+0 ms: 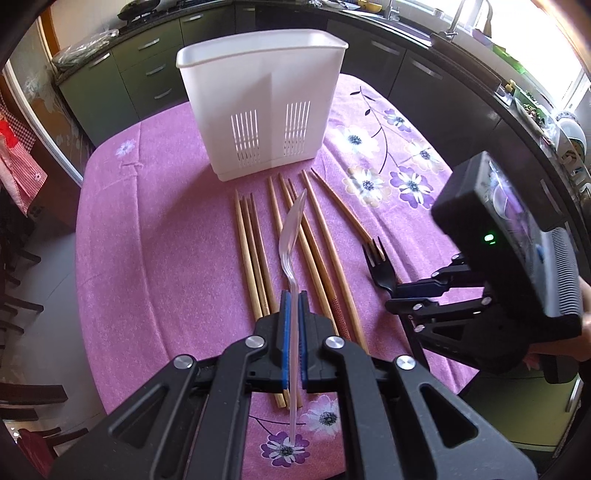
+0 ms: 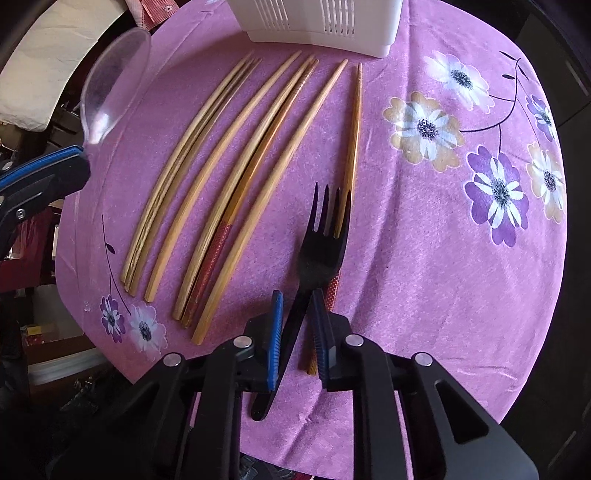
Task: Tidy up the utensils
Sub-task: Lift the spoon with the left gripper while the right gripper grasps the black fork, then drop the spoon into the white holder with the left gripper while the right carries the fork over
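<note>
While nothing shows above the rim of the white caddy (image 1: 260, 99) at upper centre of the left wrist view, its inside is hidden, so I cannot confirm it is empty. Left hand-held gripper (image 1: 293, 332), lower centre, is clamped on the stem of a clear plastic spoon (image 1: 291, 236), bowl raised and pointing toward the caddy. Wooden chopsticks (image 1: 255, 254) lie side by side on the pink floral table (image 1: 147, 229) in front of the caddy. Right hand-held gripper (image 1: 399, 295) sits at the right edge with a black fork (image 1: 376, 266).

Right wrist view: right hand-held gripper (image 2: 297, 339), lower centre, has its pads against the black fork's (image 2: 321, 240) handle, apparently gripping it; tines overlap the rightmost chopstick. Chopsticks (image 2: 229, 177) fill frame centre, caddy base (image 2: 317, 22) at top.

Judgement: early stage; spoon and fork are in hand, all chopsticks remain to sort.
</note>
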The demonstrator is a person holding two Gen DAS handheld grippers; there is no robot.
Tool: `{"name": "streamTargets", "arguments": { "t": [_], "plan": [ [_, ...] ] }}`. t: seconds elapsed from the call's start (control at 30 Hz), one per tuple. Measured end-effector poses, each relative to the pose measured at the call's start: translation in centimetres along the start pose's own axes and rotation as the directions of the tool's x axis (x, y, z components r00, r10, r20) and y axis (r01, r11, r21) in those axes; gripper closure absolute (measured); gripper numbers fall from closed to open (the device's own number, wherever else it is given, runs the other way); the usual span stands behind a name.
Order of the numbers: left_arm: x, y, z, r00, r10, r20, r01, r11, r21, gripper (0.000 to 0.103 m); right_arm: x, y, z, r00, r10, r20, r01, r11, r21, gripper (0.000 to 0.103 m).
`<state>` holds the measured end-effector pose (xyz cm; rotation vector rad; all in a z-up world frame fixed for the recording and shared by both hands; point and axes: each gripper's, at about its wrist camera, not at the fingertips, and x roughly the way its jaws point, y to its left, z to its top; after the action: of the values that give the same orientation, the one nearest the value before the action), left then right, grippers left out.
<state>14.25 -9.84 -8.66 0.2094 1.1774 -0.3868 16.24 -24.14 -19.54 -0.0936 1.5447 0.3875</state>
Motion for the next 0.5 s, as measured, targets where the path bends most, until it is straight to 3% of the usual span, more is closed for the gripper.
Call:
{"name": "streamTargets", "arguments": {
  "t": [0.17, 0.33, 0.43, 0.5],
  "plan": [
    [-1.5, 0.4, 0.3, 0.998, -0.029, 0.052, 0.030, 0.999, -0.014, 0.099, 0.4, 0.5, -0.1, 0.999, -0.004, 0.042, 0.004, 1.000, 0.001, 0.094],
    [-4.8, 1.7, 2.3, 0.983, -0.059, 0.172, 0.069, 0.996, -0.055, 0.099, -0.6, 0.9, -1.3, 0.987, 0.084, 0.138, -0.083, 0.996, -0.009, 0.094],
    [-7.6, 2.5, 4.4, 0.955, -0.069, 0.288, 0.095, 0.992, -0.079, 0.099, -1.7, 1.2, -2.1, 0.963, 0.153, 0.221, -0.152, 0.988, -0.024, 0.094],
    [-9.1, 2.9, 6.0, 0.927, -0.057, 0.370, 0.100, 0.990, -0.098, 0.099, -2.4, 1.4, -2.6, 0.940, 0.203, 0.274, -0.202, 0.979, -0.030, 0.094]
  ]
}}
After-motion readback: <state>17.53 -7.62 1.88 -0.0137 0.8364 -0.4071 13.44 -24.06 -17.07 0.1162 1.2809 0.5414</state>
